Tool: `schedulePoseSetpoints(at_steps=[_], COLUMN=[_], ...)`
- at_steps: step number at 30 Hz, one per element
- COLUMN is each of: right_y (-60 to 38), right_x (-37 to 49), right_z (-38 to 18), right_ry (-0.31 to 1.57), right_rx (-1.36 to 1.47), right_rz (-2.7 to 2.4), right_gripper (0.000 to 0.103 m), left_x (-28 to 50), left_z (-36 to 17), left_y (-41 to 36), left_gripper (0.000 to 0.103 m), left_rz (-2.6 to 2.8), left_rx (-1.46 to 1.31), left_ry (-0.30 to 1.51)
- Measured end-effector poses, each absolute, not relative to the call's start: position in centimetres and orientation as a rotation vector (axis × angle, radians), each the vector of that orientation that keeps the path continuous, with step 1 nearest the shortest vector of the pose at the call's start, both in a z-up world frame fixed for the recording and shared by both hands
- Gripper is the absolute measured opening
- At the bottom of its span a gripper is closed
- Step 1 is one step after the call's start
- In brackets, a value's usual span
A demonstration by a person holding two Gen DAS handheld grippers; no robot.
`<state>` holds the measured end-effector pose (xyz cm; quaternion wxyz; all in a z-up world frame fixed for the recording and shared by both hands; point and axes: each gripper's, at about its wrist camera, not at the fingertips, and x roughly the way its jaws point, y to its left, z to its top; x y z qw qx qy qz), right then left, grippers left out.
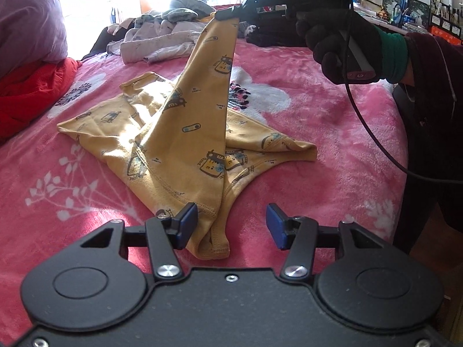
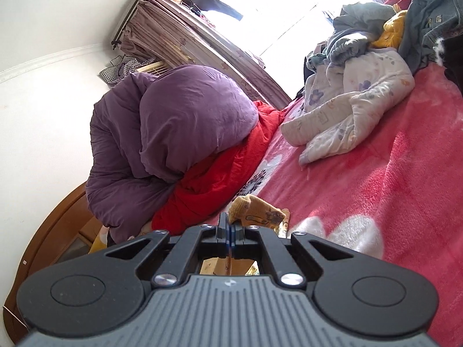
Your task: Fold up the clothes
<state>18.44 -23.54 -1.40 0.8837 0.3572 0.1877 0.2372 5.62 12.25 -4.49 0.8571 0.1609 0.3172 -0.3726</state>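
Nearest the lens, the left tool (image 1: pixel 231 227) is spread, its blue pads either side of the near hem of the mustard-yellow printed cotton garment (image 1: pixel 185 133), spread on the pink floral fleece bed blanket (image 1: pixel 332 150). The garment's far corner is held pinched aloft by the right tool (image 1: pixel 228 14), long axis running away from the left tool.

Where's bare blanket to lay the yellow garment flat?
Free: pink blanket right of the yellow garment, and the strip left of it up to the red bedding. Crowded: far edge, under the clothes pile. Right hand-held gripper holds one corner up.
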Motion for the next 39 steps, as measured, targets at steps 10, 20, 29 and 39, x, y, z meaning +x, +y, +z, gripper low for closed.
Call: schedulePoseSetpoints(at_steps=[10, 20, 29, 39], right_y=[-24.1, -25.1, -26.3, -26.3], right_x=[19.3, 18.5, 18.2, 17.7], right_z=[-4.5, -4.4, -4.4, -3.5], right_ry=[0.514, 0.506, 0.497, 0.464], right_rx=[0.779, 0.838, 0.903, 0.923], right_rz=[0.408, 0.424, 0.428, 0.541], right_gripper=[0.004, 0.004, 0.004, 0.004], left_x=[6.6, 15.9, 20.7, 25.6], left_z=[-3.3, -1.7, -2.5, -2.8], left_y=[13.9, 19.4, 17.6, 14.7], left_gripper=[0.052, 0.044, 0.034, 0.034], left_rz=[-0.867, -0.416, -0.275, -0.105], left_rx=[0.228, -0.113, -0.213, -0.186], left_ry=[0.659, 0.606, 0.619, 0.64])
